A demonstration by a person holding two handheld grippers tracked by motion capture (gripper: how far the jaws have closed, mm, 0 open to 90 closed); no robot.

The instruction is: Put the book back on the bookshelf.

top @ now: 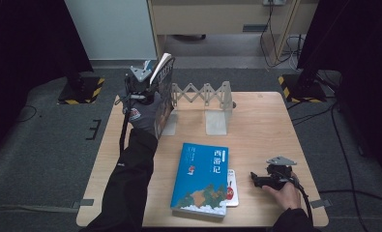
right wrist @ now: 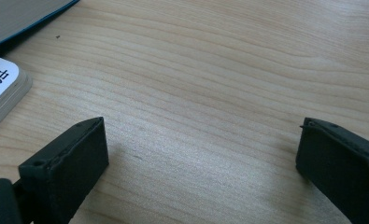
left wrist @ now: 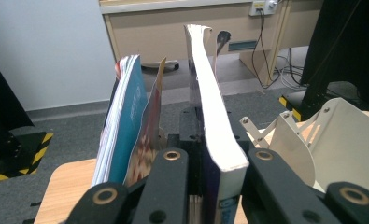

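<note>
- At the far left corner of the table (top: pixel 261 121), my left gripper (top: pixel 141 92) clamps a thick book (left wrist: pixel 215 135), its jaws shut on the lower part of it.
- The book stands on edge, long axis running up and away from my jaws, page block facing me, top leaning slightly left (the left gripper view shows the curve best).
- Just to its left stand thinner books (left wrist: pixel 126 126), a teal cover among them, with a narrow gap between them and mine.
- To its right sits the white folding bookend rack (top: pixel 205 99), its panel near my jaw.
- My right gripper (top: pixel 268 180) rests near the table's near right corner, jaws wide apart over bare wood, holding nothing.
- A blue book (top: pixel 202 179) lies flat in the near middle, long axis pointing away from me, a small white book (top: pixel 232 191) tucked under its right edge; open tabletop lies between these and the rack.
</note>
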